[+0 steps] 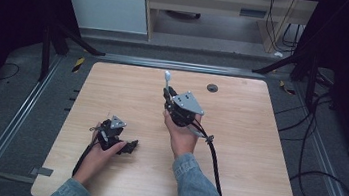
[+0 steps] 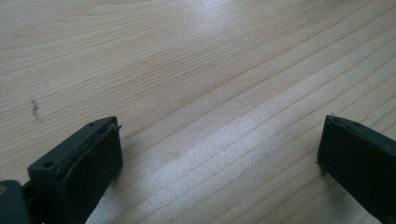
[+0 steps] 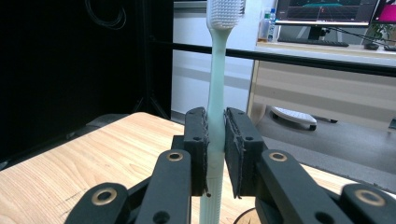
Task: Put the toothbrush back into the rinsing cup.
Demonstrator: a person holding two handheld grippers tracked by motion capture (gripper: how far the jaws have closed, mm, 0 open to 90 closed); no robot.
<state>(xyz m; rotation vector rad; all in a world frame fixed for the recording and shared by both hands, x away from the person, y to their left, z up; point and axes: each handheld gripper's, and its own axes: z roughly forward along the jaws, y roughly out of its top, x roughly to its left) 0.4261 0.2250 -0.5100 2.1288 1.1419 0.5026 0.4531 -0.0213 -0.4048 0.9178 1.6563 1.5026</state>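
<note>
Pale green plastic toothbrush [image 3: 217,93] with white bristles stands upright, clamped at its handle between the right gripper [image 3: 215,144] jaws, held above the light wooden table [image 1: 248,137] near centre. Left gripper [image 1: 128,147] rests low at near left, jaws apart, nothing between them.

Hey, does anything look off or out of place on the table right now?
Nothing stands out. The right gripper holds a pale green toothbrush upright by its handle, bristles on top, undamaged. The left gripper sits open over bare wooden table, which has just a small dark scuff. No spills.
</note>
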